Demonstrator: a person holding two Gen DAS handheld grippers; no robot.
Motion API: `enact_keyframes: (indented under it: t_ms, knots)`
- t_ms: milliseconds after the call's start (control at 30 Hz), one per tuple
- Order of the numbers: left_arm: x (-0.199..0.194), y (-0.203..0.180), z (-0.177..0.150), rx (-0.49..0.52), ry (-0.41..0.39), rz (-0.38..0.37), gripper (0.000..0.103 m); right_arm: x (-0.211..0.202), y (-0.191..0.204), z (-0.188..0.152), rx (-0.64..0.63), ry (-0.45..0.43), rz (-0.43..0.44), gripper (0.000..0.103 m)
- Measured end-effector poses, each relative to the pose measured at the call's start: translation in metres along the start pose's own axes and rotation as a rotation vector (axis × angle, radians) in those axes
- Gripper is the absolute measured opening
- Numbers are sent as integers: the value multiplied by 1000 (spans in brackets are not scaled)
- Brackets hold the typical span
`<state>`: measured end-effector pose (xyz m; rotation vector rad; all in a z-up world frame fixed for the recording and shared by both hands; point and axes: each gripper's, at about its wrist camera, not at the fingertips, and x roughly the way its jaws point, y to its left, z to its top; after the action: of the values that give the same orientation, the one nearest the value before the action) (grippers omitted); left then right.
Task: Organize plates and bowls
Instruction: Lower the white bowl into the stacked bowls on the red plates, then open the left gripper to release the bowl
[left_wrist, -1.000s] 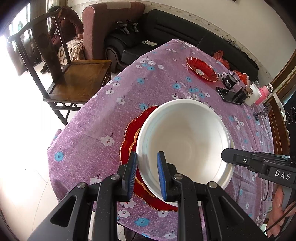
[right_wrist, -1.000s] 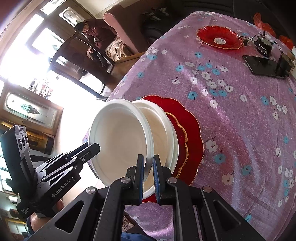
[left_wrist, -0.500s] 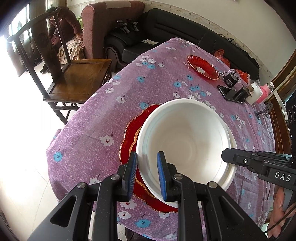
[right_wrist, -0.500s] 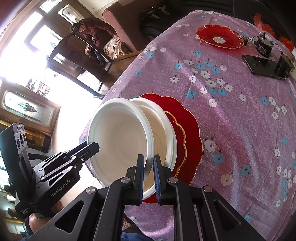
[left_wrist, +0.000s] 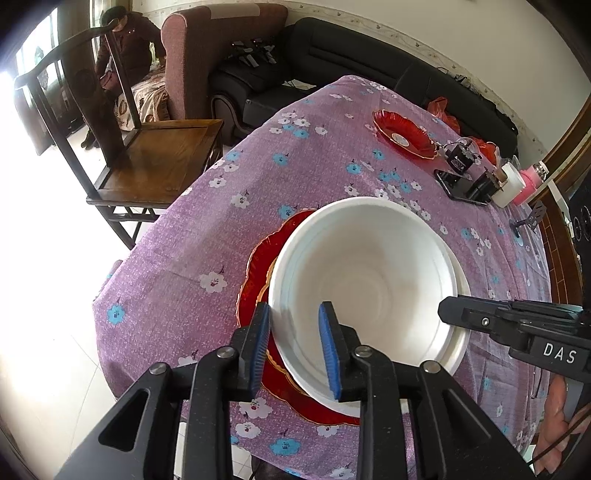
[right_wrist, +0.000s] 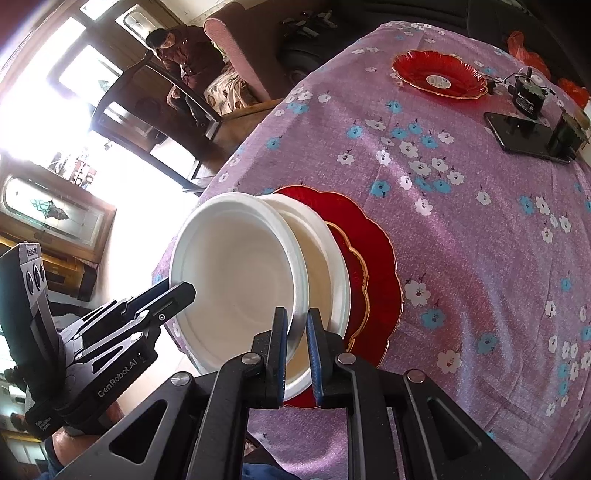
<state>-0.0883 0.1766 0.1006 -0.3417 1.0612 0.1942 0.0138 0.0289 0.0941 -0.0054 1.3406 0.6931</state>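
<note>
Grippers first: we see both of them angled steeply down over the near edge of a round table draped in a purple flowered cloth. Our left gripper straddles the near rim of the upper white bowl; its jaws are opening, the rim sits between the blue pads, and the inner pad stands clear of the wall, so we read no grip there. Our right gripper has its jaws drawn nearly together, clamped on the same bowl's rim at the opposite side, and in the right wrist view the bowl hangs tilted from that pinch.

We see the bowl raised partly out of a second white bowl nested beneath it. That lower bowl sits on a red scalloped plate with a gold edge, which lies flat on the cloth close to the table's near edge.

From the left wrist view, the right gripper's black finger reaches in from the right margin, a hand partly visible below it. From the right wrist view, the left gripper's body enters from the lower left.

Across the table, well apart from the stack, a second red plate rests beside a dark phone.
</note>
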Motion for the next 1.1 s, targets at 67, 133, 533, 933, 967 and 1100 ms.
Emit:
enact_keyframes:
  t_ms: [67, 133, 533, 933, 967, 1100]
  knots:
    - [0, -1, 0, 1, 1, 0, 29, 1, 0, 0, 0, 1, -1, 14]
    - [-1, -1, 0, 0, -1, -3, 30, 1, -1, 0, -1, -1, 3, 14]
    - [-9, -6, -1, 7, -16, -11, 35, -10, 0, -3, -12, -26, 24, 16]
    - [-28, -7, 5, 8, -54, -15, 35, -48, -16, -5, 27, -128, 60, 15]
    - [-29, -7, 6, 6, -56, -15, 35, -50, -19, -6, 39, -131, 64, 15]
    - [-31, -5, 7, 0, -58, -11, 37, -52, -33, -8, 75, -134, 65, 15]
